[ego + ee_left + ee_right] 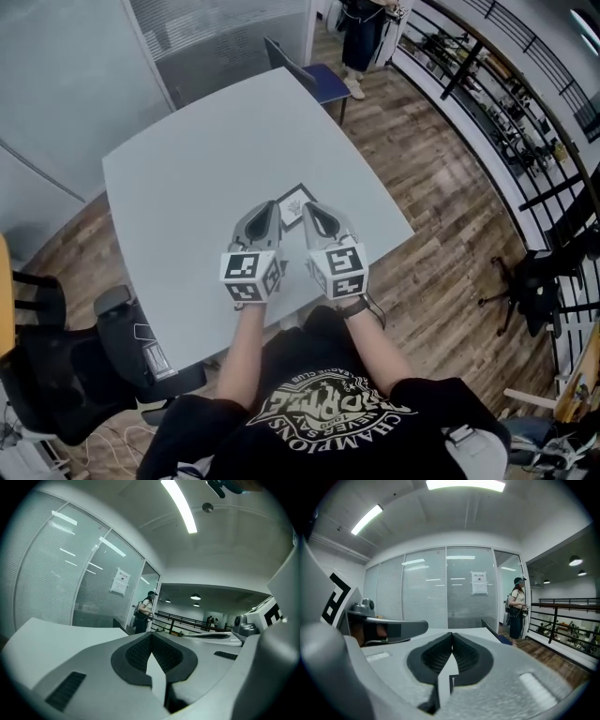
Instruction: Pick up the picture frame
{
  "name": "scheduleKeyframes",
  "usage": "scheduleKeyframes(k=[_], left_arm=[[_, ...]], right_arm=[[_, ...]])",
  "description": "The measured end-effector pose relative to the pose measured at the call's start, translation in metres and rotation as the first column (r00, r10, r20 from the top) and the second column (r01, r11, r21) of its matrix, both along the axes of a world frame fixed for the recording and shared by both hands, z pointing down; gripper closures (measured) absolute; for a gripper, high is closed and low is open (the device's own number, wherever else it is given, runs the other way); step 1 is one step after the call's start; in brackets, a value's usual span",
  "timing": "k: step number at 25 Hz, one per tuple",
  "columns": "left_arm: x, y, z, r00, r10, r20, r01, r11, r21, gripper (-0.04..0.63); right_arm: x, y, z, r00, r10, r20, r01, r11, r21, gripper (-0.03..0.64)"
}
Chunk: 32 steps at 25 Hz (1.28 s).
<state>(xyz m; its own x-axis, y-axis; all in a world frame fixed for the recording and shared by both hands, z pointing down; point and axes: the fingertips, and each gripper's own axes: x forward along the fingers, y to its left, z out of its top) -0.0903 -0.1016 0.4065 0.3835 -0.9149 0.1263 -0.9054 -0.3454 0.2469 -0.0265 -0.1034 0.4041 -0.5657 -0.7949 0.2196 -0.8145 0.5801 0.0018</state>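
Observation:
A small dark-rimmed picture frame (295,205) with a white face lies flat on the pale grey table (187,178), just beyond the tips of both grippers. My left gripper (272,208) is shut with nothing in it, its tip at the frame's left side. My right gripper (310,210) is shut and empty too, its tip at the frame's near right corner. Part of the frame is hidden behind the grippers. In the left gripper view the dark pads (151,635) meet; the right gripper view shows the same (451,636). Neither gripper view shows the frame.
A blue chair (314,80) stands at the table's far edge, and a black office chair (56,366) near the left corner. A person (361,33) stands beyond the table by a glass wall. A black railing (506,103) runs along the right, over wooden floor.

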Motion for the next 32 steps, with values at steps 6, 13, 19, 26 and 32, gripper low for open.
scheduleKeyframes(k=[6,13,19,26,32], left_arm=[[-0.005,-0.024,0.038,0.999,0.035,-0.015,-0.036,0.996,-0.079,0.589],[-0.020,-0.052,0.070,1.000,0.018,-0.023,-0.022,0.990,-0.139,0.589],[-0.018,-0.082,0.114,1.000,0.004,-0.021,-0.009,0.972,-0.234,0.589],[-0.013,-0.117,0.179,0.999,-0.027,-0.020,0.017,0.924,-0.383,0.589],[-0.013,-0.147,0.228,0.999,-0.048,-0.011,0.038,0.879,-0.476,0.588]], right_arm=[[-0.008,-0.029,0.039,0.997,-0.013,-0.077,0.006,0.995,-0.099,0.618],[-0.011,-0.068,0.074,0.991,-0.028,-0.129,0.006,0.985,-0.171,0.618],[0.006,-0.109,0.125,0.984,-0.065,-0.169,0.012,0.954,-0.300,0.618],[0.032,-0.157,0.185,0.973,-0.115,-0.198,0.022,0.908,-0.419,0.618],[0.037,-0.195,0.228,0.961,-0.162,-0.224,0.036,0.876,-0.481,0.617]])
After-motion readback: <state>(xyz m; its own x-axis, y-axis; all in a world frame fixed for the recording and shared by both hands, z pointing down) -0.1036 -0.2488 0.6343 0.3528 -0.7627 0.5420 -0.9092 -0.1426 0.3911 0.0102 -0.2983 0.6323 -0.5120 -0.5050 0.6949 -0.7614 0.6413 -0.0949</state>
